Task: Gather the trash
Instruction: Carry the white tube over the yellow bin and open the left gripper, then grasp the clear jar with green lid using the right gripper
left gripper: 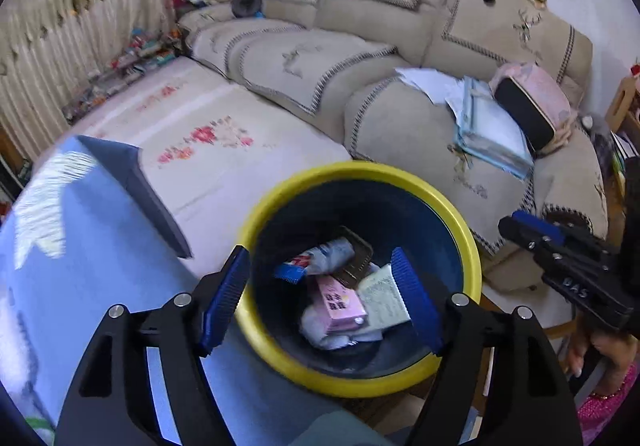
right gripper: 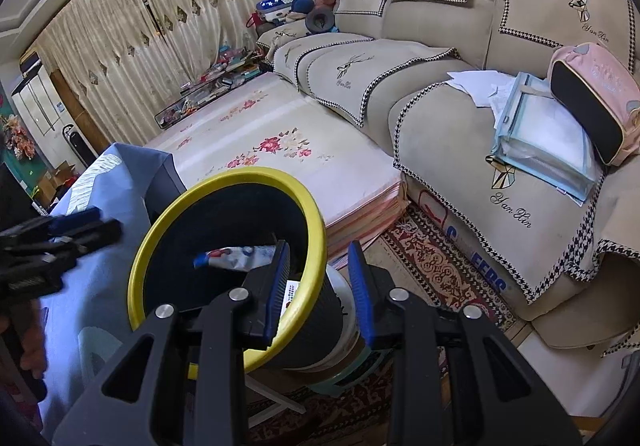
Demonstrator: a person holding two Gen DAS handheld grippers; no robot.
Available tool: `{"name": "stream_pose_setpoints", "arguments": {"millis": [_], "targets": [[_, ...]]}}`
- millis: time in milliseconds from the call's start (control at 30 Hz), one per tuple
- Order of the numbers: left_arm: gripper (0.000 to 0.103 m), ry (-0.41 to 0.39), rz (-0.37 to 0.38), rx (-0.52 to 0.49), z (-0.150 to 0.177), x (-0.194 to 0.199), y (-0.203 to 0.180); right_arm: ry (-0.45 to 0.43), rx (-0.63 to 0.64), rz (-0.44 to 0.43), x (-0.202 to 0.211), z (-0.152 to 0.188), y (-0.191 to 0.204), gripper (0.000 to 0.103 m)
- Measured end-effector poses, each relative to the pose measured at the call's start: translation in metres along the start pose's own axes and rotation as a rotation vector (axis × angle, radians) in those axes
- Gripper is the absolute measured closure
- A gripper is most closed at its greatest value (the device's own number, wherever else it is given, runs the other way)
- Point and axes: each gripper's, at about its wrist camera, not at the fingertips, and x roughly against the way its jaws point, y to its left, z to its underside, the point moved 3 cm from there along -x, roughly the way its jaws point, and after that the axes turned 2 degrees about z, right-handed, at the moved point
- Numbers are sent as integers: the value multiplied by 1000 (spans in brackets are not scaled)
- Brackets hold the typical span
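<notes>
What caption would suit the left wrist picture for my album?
Open left gripper above a yellow-rimmed bin already holding a pink box, a crumpled wrapper and paper.

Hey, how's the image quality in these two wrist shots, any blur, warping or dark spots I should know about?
Left wrist view: strong fisheye bending with black corners; the blue tablecloth at left is smeared by motion, while the yellow-rimmed trash bin and sofa look slightly soft. Right wrist view: same barrel distortion but sharper; the left gripper at the edge is blurred, and the bin's inside reads nearly black.
</notes>
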Motion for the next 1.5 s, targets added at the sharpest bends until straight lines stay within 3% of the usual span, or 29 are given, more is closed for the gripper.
{"name": "stream_pose_setpoints", "arguments": {"millis": [267,533,1067,1200,1500], "targets": [[14,-212,-69,90,24,109,38,10,46,-32,0,3,27,74],[5,-369,-264,200,87,219,97,20,165,-114,5,6,94,73],[5,-439,-625,503,257,355,222,82,506,-314,20,46,278,65],[5,-441,-694,559,292,375,240,107,587,-380,26,64,328,54],[5,-451,-707,659,340,390,262,125,734,-517,40,100,417,35]]}}
